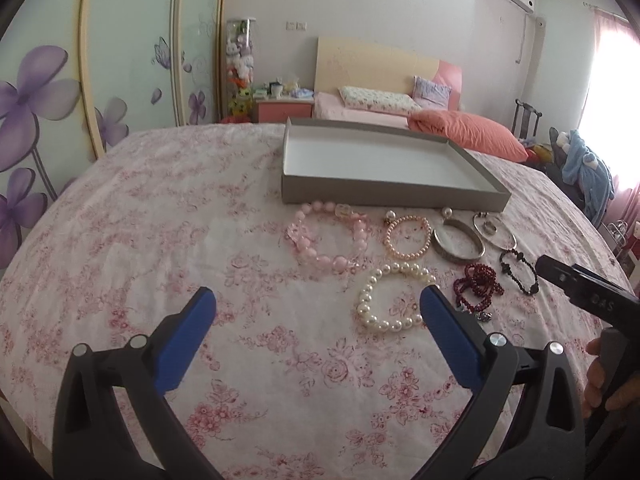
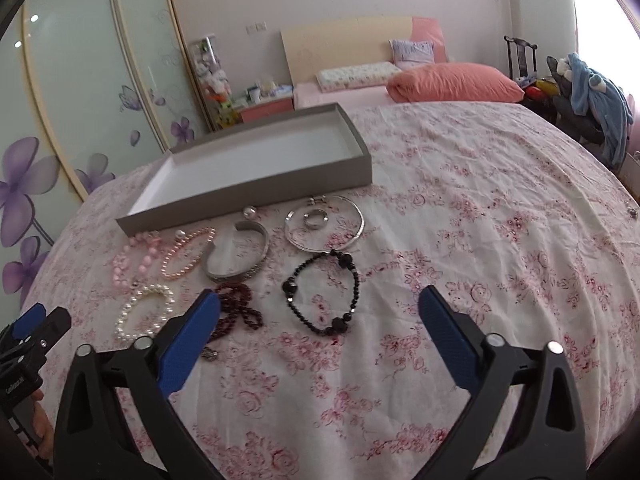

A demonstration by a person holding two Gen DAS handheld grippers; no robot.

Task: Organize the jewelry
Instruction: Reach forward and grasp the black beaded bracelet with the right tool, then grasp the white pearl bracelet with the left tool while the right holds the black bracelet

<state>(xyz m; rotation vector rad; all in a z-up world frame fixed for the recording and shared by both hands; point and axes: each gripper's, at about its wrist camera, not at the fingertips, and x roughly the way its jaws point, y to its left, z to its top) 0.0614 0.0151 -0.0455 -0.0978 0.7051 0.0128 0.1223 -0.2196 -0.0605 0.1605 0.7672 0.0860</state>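
An empty grey tray point(image 1: 400, 194) point(image 2: 248, 204) with a white inside lies on the floral cloth. In front of it lie a pink bead bracelet point(image 1: 362, 240), a small peach pearl bracelet point(image 1: 408, 255) point(image 2: 176, 264), a white pearl bracelet point(image 1: 366, 300) point(image 2: 124, 320), a silver cuff point(image 1: 460, 254) point(image 2: 236, 272), a thin silver bangle point(image 2: 324, 242) around a ring point(image 2: 316, 218), dark red beads point(image 1: 478, 284) point(image 2: 236, 304) and a black bead bracelet point(image 1: 520, 270) point(image 2: 320, 326). My left gripper point(image 1: 318, 294) is open over the cloth, its right finger beside the white pearls. My right gripper point(image 2: 320, 296) is open just before the black bracelet.
The table point(image 2: 500, 220) is round with a pink floral cloth. A bed with an orange pillow point(image 1: 468, 130) stands behind, a wardrobe with purple flowers point(image 1: 36, 112) at the left, a chair with blue clothes point(image 2: 592, 92) at the right.
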